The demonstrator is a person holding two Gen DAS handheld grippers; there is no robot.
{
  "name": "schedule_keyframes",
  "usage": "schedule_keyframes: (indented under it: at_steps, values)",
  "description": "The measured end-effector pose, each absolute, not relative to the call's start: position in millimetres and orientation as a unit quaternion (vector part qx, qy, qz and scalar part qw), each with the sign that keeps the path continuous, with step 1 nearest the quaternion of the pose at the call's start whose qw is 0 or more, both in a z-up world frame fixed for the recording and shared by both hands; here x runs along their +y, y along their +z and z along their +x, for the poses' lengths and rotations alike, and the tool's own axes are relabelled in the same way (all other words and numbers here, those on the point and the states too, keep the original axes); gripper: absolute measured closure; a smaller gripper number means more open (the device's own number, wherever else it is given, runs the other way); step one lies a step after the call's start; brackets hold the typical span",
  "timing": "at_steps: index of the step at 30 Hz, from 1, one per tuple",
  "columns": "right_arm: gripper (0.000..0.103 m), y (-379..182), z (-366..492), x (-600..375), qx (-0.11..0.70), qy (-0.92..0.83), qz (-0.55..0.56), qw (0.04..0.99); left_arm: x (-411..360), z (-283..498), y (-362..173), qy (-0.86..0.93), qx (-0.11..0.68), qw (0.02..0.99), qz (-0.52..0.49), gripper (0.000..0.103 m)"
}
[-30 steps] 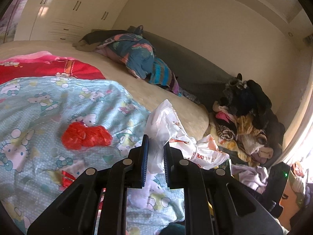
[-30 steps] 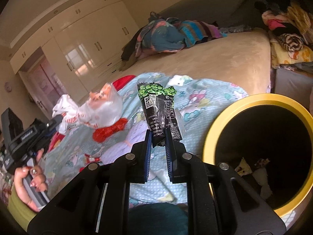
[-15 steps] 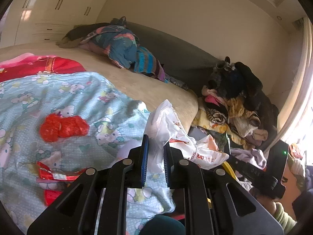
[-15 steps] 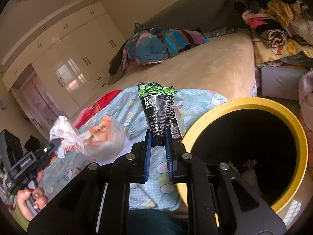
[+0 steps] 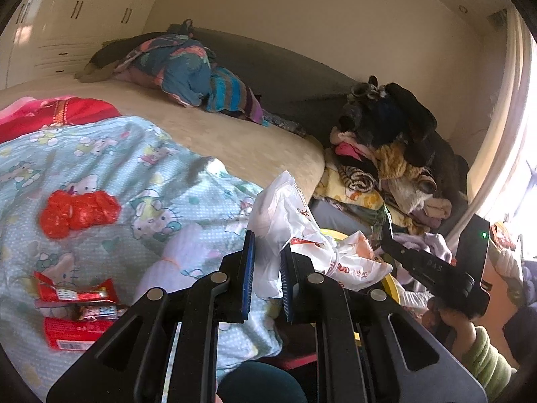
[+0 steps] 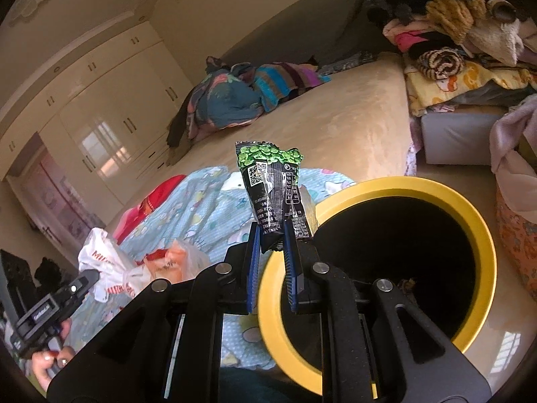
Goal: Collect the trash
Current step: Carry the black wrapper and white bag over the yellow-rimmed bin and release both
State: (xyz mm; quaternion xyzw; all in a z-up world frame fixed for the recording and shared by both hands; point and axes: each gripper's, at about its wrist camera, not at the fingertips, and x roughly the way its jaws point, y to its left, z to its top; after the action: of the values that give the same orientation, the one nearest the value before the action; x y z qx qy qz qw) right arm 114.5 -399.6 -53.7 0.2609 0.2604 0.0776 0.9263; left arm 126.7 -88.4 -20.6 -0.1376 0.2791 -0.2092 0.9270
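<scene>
My left gripper (image 5: 266, 252) is shut on a crumpled white plastic bag (image 5: 295, 231) with red print, held over the bed's edge; the bag also shows in the right wrist view (image 6: 134, 268). My right gripper (image 6: 272, 235) is shut on a black and green snack wrapper (image 6: 272, 188), held upright beside the near rim of the yellow trash bin (image 6: 476, 235). The bin's inside is dark, with a few scraps at its bottom. A red crumpled bag (image 5: 79, 210) and red snack wrappers (image 5: 75, 312) lie on the blue cartoon blanket (image 5: 117, 154).
A beige bed (image 5: 241, 141) holds a heap of coloured bedding (image 5: 188, 70) at the back. A pile of clothes (image 5: 392, 154) stands by the window at the right. White wardrobes (image 6: 110, 100) line the far wall.
Both grippers have swung right toward the bin, still holding their loads. The bin now lies right under the right gripper, and the red trash has slid left in the left view.
</scene>
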Motion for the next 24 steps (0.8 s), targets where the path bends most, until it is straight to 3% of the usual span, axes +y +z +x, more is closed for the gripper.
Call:
schedule_keyframes:
  at_steps: [24]
  values:
    - [0.093, -74, 109, -451, 0.255, 0.020, 0.295, 0.921, -163, 124, -42, -0.254, 0.312, 0.913, -0.066, 0.089]
